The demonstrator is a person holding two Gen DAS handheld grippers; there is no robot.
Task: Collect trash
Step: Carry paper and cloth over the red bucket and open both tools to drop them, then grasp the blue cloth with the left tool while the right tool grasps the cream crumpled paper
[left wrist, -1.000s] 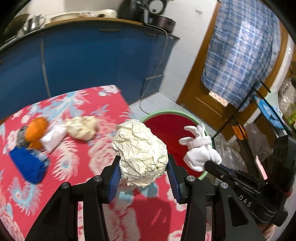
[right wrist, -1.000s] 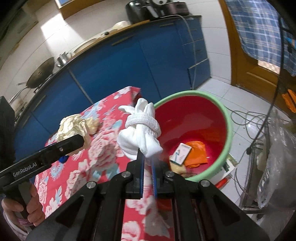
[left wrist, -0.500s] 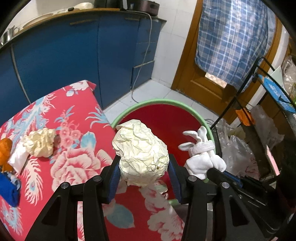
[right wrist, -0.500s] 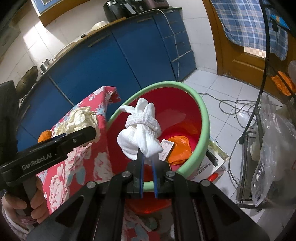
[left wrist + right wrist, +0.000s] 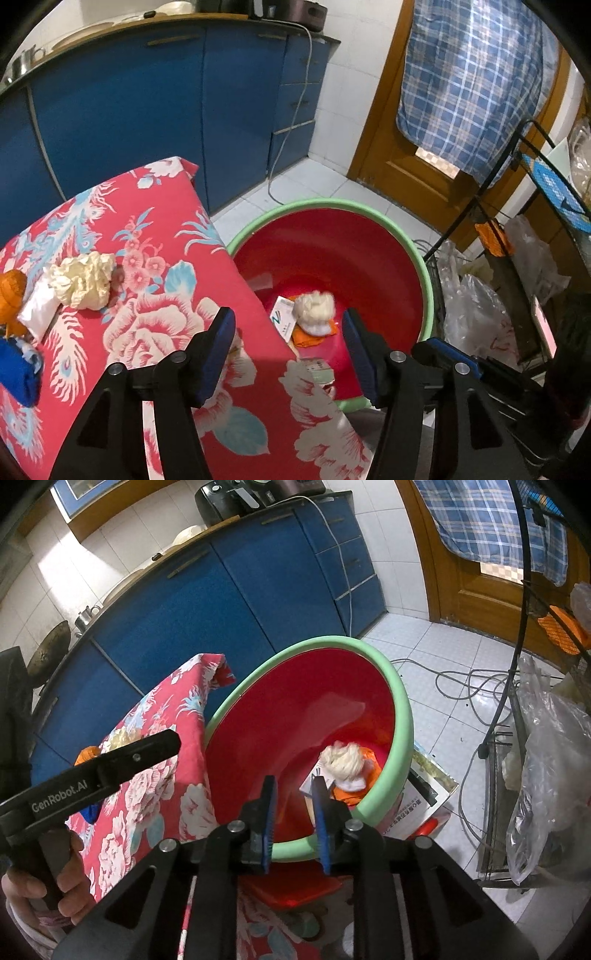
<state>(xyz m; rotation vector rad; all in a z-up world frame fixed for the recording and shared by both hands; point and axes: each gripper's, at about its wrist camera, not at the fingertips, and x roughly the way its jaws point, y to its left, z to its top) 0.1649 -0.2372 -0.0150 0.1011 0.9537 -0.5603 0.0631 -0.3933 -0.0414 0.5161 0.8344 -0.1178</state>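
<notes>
A red basin with a green rim [image 5: 417, 254] [image 5: 402, 705] stands on the floor beside the table. Inside it lie a cream crumpled paper ball [image 5: 314, 304] [image 5: 345, 757], a white knotted cloth under it [image 5: 352, 784], an orange wrapper [image 5: 314, 338] and a small card box [image 5: 280, 321]. My left gripper [image 5: 290, 350] is open and empty above the table edge and basin. My right gripper [image 5: 293, 823] is open and empty over the basin's near rim. A second cream paper ball [image 5: 85, 282] lies on the flowered red tablecloth [image 5: 147, 325].
On the table's left lie a white packet [image 5: 37, 310], an orange item [image 5: 11, 288] and a blue item [image 5: 16, 369]. Blue cabinets [image 5: 147, 110] stand behind. A wire rack with plastic bags [image 5: 546, 760] stands right. Cables [image 5: 461, 686] lie on the tiled floor.
Both grippers opened over the basin. The cream paper ball left the left gripper and the white knotted cloth left the right gripper; both now lie in the basin.
</notes>
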